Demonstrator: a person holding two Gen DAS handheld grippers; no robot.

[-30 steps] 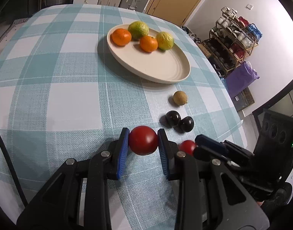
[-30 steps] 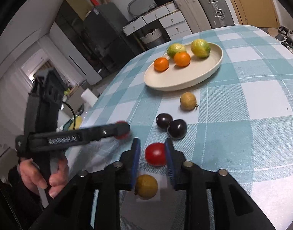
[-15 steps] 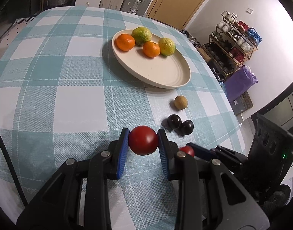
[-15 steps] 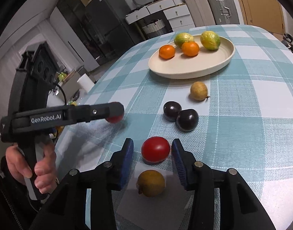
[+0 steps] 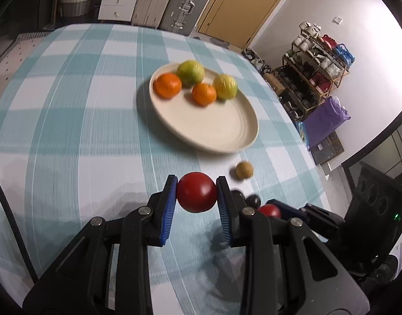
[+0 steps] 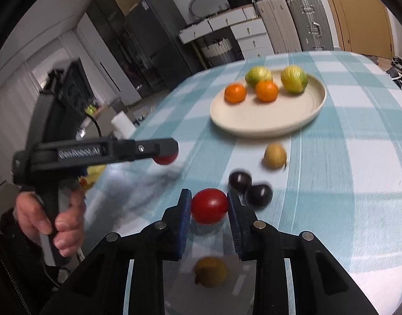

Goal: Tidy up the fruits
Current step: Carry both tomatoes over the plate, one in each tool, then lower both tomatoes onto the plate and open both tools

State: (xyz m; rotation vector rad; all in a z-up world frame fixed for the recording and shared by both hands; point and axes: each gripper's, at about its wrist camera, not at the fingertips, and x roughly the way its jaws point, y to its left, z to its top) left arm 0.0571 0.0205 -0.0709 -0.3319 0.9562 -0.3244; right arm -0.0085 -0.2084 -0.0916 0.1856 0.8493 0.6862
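Your surface (image 5: 69, 136), covered in a teal and white check cloth, carries everything in view. At its far side sits a cream plate (image 5: 227, 141) with four citrus fruits grouped on its far half: two oranges (image 5: 167, 85) toward the near-left of the group and two yellow-green fruits (image 5: 190, 72) behind and to the right of them.

Your left claw (image 5: 197, 197) is clamped on a red tomato (image 5: 197, 192), both blue pads touching its sides. In the right wrist view that tomato hangs clear above the cloth, well to the left of the plate, with your left hand (image 6: 47, 220) wrapped around the handle.

Your right claw (image 6: 209, 207) has a second red tomato (image 6: 210, 206) between its pads; the left pad touches the fruit, but motion blur keeps me from telling whether the right pad does, so I cannot tell if it is clamped or still apart. This tomato sits low, near the cloth.

Just to its right lie two dark plums (image 6: 257, 195), touching each other. Beyond them, between plums and plate, lies a small tan fruit (image 6: 274, 156). A similar brown fruit (image 6: 210, 271) lies near, under the right claw's frame, on a grey patch.
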